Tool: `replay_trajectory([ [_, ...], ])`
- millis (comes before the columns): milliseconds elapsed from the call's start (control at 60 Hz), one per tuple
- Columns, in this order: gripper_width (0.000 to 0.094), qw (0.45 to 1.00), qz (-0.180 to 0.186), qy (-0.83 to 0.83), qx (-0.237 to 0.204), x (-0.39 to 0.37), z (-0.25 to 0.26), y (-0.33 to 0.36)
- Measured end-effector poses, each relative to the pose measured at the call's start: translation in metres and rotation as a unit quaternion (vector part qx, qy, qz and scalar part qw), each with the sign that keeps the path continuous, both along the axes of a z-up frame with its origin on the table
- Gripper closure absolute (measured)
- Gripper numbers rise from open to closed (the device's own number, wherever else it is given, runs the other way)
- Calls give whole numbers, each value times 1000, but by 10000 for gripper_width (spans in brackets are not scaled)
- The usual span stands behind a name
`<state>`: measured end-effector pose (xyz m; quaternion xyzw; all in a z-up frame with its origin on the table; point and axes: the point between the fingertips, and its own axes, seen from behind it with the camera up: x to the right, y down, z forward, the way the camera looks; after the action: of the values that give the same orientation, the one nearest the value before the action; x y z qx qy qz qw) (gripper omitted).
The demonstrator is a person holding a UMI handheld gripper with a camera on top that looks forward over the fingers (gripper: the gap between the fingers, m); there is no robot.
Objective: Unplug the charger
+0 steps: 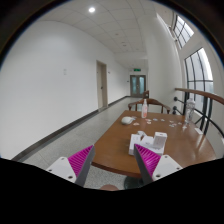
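Observation:
A white charger block (159, 139) stands on what looks like a white power strip (140, 145), near the front edge of a brown wooden table (110, 150). My gripper (113, 166) is open and empty. Its left pink pad (80, 159) hangs over the floor beside the table. Its right pad (148, 159) is just in front of the strip and does not touch it. The charger is just ahead of the right finger, not between the fingers. Its cable is too small to make out.
Farther along the table lie a small white item (128, 120), a bottle (145, 107) and another white item (186, 116). A grey corridor floor (70, 125) runs along the table's left. A door (101, 85) is in the left wall and windows (198, 75) are at the right.

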<state>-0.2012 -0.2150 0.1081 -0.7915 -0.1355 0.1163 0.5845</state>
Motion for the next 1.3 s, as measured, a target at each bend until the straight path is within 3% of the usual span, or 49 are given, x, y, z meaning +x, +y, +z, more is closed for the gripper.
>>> replay_trajectory([
  [117, 128, 1000, -18, 2, 4, 22, -4, 16],
  [317, 129, 993, -111, -25, 19, 105, -20, 67],
  [433, 151, 989, -145, -13, 17, 133, -25, 108],
  [583, 196, 987, -159, -25, 15, 149, -39, 160],
  [667, 573, 991, -133, -18, -1, 138, -55, 166],
  [750, 641, 990, -141, -9, 26, 137, -50, 175],
  [983, 745, 990, -134, 0, 45, 136, -39, 175],
  [1117, 745, 977, -158, 5, 143, 168, 59, 165],
  [1300, 746, 978, -179, 12, 111, 220, 69, 149],
])
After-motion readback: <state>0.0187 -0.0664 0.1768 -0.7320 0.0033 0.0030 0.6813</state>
